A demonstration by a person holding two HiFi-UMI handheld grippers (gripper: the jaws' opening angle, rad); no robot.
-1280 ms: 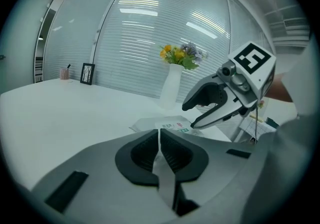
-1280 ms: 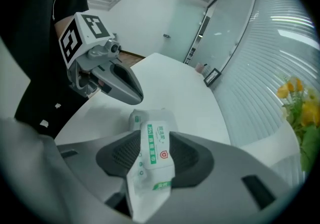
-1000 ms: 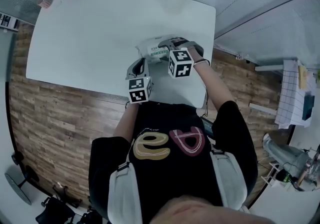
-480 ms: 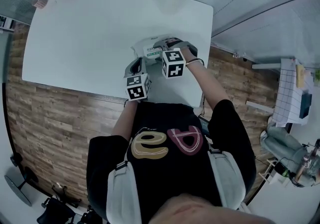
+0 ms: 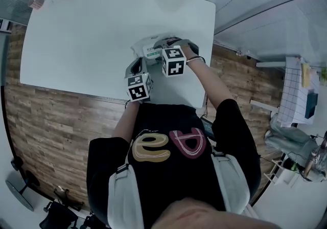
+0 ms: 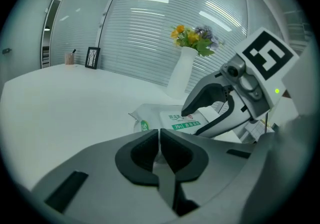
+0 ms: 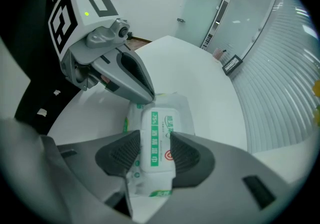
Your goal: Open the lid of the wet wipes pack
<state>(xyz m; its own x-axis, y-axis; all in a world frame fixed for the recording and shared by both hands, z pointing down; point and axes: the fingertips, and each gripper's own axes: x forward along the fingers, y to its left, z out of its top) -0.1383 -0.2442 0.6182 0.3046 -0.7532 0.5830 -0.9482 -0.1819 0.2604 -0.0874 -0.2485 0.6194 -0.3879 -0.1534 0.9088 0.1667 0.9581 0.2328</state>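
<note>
Closing right hand-held gripper (image 7: 154, 144), one wet wipes pack (image 7: 159, 114) between jaws

Wipes pack (image 5: 144, 49) on table (image 5: 76, 33), vase (image 6: 179, 73) behind

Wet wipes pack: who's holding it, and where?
The right gripper, jaws just closing, pinches the wet wipes pack across its lid; the left gripper holds nothing.

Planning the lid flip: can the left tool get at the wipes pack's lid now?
Likely only at its end. The right tool, its jaws just closing, looks clamped on the sides of the lid; the left tool, shut, sits at the free end of the pack.
</note>
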